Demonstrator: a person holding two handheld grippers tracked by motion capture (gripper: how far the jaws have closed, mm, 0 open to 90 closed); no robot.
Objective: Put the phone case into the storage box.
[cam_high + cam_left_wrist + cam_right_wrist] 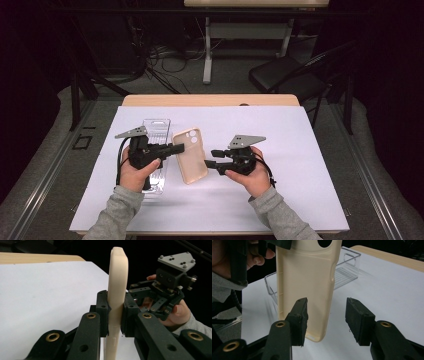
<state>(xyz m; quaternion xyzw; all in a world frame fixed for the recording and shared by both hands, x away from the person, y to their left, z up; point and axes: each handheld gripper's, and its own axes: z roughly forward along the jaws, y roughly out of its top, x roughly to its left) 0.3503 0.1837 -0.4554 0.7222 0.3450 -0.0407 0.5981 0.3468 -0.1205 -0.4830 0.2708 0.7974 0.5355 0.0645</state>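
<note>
A cream phone case (pixel 190 155) with a camera cut-out is held above the white mat. My left gripper (pixel 175 147) is shut on its upper left edge; in the left gripper view both jaws press the thin case (pixel 117 287) edge-on. My right gripper (pixel 209 163) is open at the case's lower right edge. In the right gripper view its jaws (pixel 325 320) stand apart, with the lower end of the case (pixel 305 290) just beyond them and nearer the left jaw.
A clear plastic tray (pixel 156 131) lies on the white mat (pixel 300 150) under my left hand, also seen in the right gripper view (pixel 347 267). The wooden table edge (pixel 210 100) runs along the back. A black chair (pixel 290 75) stands beyond the table.
</note>
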